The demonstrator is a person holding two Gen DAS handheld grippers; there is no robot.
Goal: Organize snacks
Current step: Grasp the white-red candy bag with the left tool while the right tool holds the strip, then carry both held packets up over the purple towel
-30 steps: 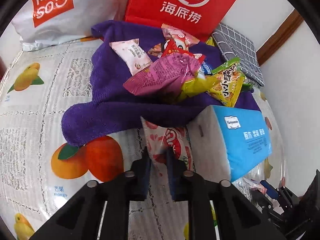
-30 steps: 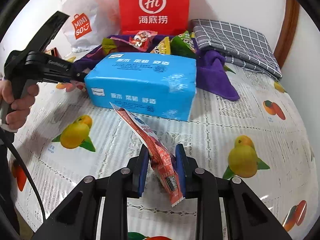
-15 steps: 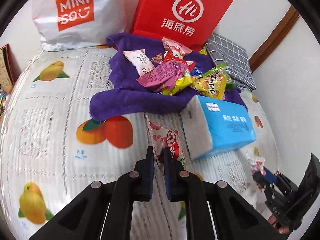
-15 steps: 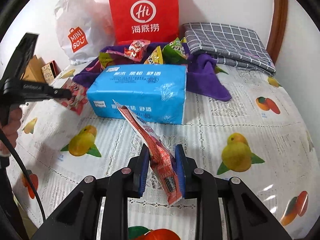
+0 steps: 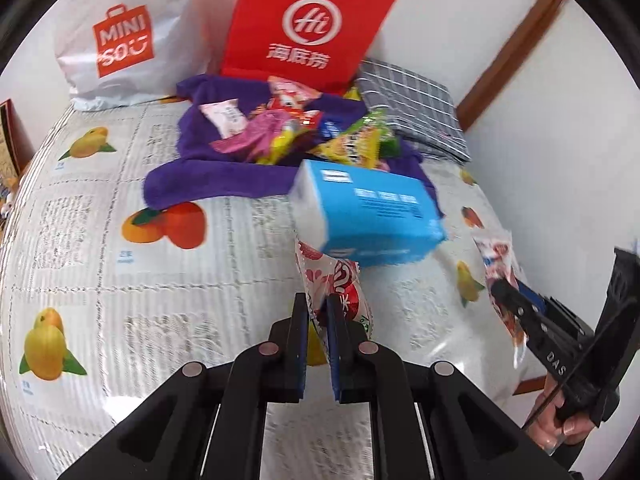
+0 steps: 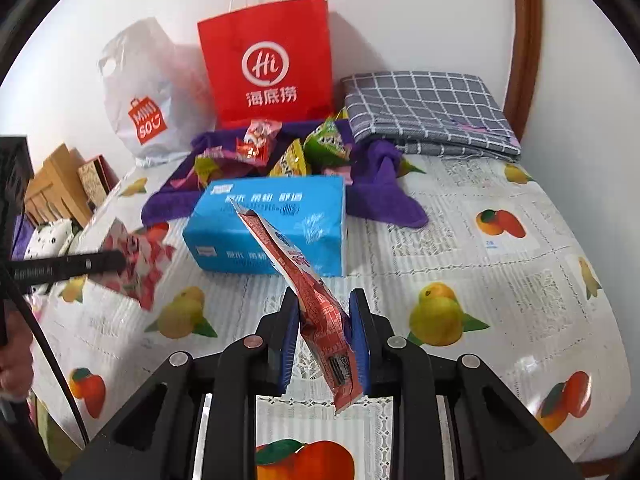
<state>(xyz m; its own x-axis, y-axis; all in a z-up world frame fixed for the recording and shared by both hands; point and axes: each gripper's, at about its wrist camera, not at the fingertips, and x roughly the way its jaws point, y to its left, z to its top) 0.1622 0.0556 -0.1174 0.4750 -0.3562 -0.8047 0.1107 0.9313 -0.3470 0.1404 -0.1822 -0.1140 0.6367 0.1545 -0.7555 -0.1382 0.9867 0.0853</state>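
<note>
Red-white snack pkt (image 5: 340,284) | L hand-held gripper (image 5: 317,322) clamped; R (image 6: 324,332) same

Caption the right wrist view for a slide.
Right gripper holding a red snack packet above the fruit-print tablecloth, blue tissue pack behind.

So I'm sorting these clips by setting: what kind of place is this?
Most likely a home, at a table set against a wall. A fruit-print tablecloth covers it, shopping bags lean on the wall, and a folded checked cloth and a tissue pack lie beside loose snacks.
</note>
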